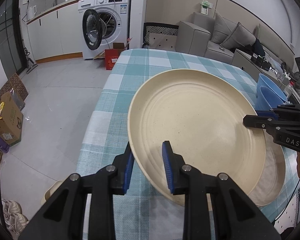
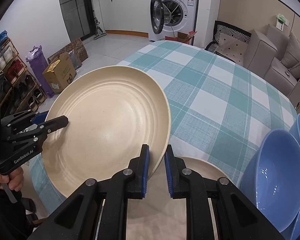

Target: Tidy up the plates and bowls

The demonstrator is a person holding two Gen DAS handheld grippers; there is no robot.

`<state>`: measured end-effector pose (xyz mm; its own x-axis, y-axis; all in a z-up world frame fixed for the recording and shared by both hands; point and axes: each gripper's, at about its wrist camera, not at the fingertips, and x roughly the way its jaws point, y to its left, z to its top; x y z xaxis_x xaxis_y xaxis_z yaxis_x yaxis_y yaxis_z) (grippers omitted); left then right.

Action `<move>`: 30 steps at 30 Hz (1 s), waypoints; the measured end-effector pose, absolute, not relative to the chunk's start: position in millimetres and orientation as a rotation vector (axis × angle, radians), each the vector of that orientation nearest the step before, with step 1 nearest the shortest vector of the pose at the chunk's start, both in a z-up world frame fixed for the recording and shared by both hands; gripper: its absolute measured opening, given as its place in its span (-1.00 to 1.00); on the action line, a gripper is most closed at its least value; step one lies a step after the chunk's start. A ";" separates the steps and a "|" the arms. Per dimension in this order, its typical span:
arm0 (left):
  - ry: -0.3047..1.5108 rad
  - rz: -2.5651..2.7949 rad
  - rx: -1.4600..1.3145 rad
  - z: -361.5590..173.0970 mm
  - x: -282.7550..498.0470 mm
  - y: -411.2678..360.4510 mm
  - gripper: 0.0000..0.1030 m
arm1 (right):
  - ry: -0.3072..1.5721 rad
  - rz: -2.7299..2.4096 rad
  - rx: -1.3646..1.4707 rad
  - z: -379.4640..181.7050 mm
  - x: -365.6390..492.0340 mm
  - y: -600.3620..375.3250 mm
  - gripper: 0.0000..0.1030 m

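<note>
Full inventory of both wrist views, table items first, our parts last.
plate: 1, cream, held tilted above the table by both grippers
second plate: 1, cream, on the cloth under the held one
bowls: 2 at least, blue, nested at the table's right edge
tablecloth: 1, teal-white check, covers the table
washing machine: 1, white, door open, far wall
left gripper: black, blue pads, jaws on plate rim
right gripper: same, opposite rim

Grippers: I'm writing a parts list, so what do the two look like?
Both are black plastic with silver pivot screws and blue ribbed pads inside the jaws. The left gripper is marked GenRobot.AI; the right gripper reads DAS.
</note>
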<state>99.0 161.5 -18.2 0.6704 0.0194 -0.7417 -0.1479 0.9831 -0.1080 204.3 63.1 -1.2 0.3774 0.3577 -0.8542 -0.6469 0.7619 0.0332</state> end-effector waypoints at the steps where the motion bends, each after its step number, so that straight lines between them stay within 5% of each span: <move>1: 0.832 0.089 -0.162 -17.9 99.4 159.3 -0.49 | 0.994 0.654 -0.328 -0.5 204.0 60.3 -0.69; 30: 0.840 -0.043 -0.053 -17.2 102.9 86.7 -0.49 | 1.009 0.540 -0.278 4.4 175.8 -25.3 -0.69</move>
<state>102.9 86.7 -17.2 0.6664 -0.0594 -0.7432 0.0172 0.9978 -0.0643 175.8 -25.3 4.4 0.4173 0.2984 -0.8584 -0.5484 0.8359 0.0239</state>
